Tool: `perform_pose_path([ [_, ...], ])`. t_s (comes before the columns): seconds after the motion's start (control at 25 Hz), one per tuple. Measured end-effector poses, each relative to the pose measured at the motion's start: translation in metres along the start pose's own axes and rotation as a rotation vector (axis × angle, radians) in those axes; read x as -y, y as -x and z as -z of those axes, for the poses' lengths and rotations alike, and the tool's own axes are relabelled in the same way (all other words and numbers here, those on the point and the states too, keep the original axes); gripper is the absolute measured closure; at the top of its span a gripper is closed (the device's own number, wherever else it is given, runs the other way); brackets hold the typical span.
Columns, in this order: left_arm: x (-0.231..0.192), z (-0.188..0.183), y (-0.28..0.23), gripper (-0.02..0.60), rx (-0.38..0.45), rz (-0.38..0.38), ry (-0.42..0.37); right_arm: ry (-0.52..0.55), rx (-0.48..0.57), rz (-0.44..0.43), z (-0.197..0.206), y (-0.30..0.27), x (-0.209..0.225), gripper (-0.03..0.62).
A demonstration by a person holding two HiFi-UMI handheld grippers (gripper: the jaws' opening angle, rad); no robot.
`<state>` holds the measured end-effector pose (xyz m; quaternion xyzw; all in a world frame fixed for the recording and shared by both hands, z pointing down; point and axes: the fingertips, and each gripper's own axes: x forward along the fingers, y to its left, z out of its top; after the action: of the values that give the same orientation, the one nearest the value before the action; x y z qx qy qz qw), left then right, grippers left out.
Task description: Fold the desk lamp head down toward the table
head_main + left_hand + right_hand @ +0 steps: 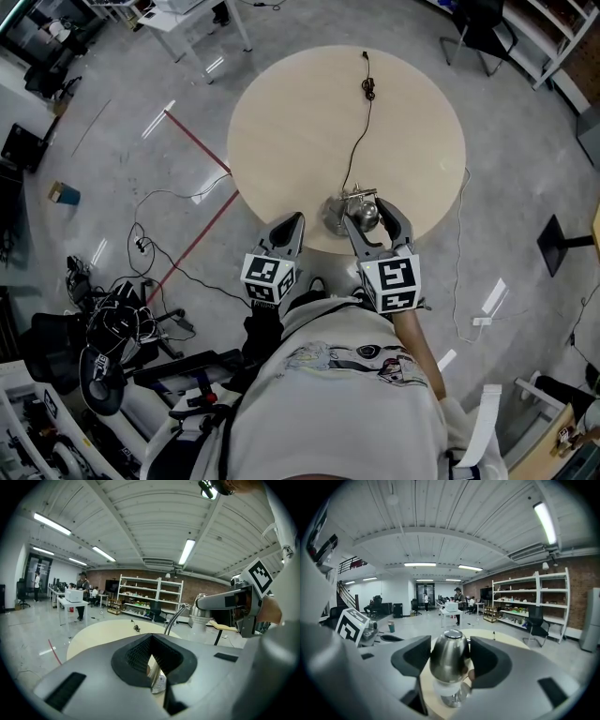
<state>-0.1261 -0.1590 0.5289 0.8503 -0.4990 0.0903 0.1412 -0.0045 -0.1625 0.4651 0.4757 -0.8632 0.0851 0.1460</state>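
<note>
A small metal desk lamp stands at the near edge of the round table [281, 122]. Its base [334, 217] rests on the wood, and its chrome head [367, 217] points downward over it. My right gripper [368, 208] is open, one pad on either side of the lamp head [448, 658], close to it without clearly pressing. The white diffuser end faces the base [454, 698]. My left gripper [292, 221] is shut and empty, just left of the lamp at the table's edge. From the left gripper view the lamp's curved arm [176, 617] rises to the right.
The lamp's black cable with an inline switch [368, 89] runs across the table to the far edge. Cables lie on the floor at left, red tape [202, 145] marks it, and a black stand [560, 244] is at right. Shelves and people are far off.
</note>
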Motion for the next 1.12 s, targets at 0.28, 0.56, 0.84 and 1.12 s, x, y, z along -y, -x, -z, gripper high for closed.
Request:
perform_pose_path([
  [0.28,0.002,0.001,-0.002,0.580,-0.004,0.007,0.004,0.007,-0.005,-0.010,0.005,0.004,-0.003,0.324],
  [0.56,0.000,0.002,-0.003,0.580,-0.009,0.005,0.001,0.004,-0.007,-0.013,0.015,0.010,-0.006,0.324],
  [0.84,0.002,0.003,-0.005,0.580,-0.013,0.011,-0.008,0.009,-0.058,-0.015,0.043,0.020,-0.011,0.324],
  [1.12,0.012,0.005,-0.006,0.580,-0.028,0.028,-0.015,0.015,-0.091,-0.006,0.063,0.028,-0.014,0.330],
])
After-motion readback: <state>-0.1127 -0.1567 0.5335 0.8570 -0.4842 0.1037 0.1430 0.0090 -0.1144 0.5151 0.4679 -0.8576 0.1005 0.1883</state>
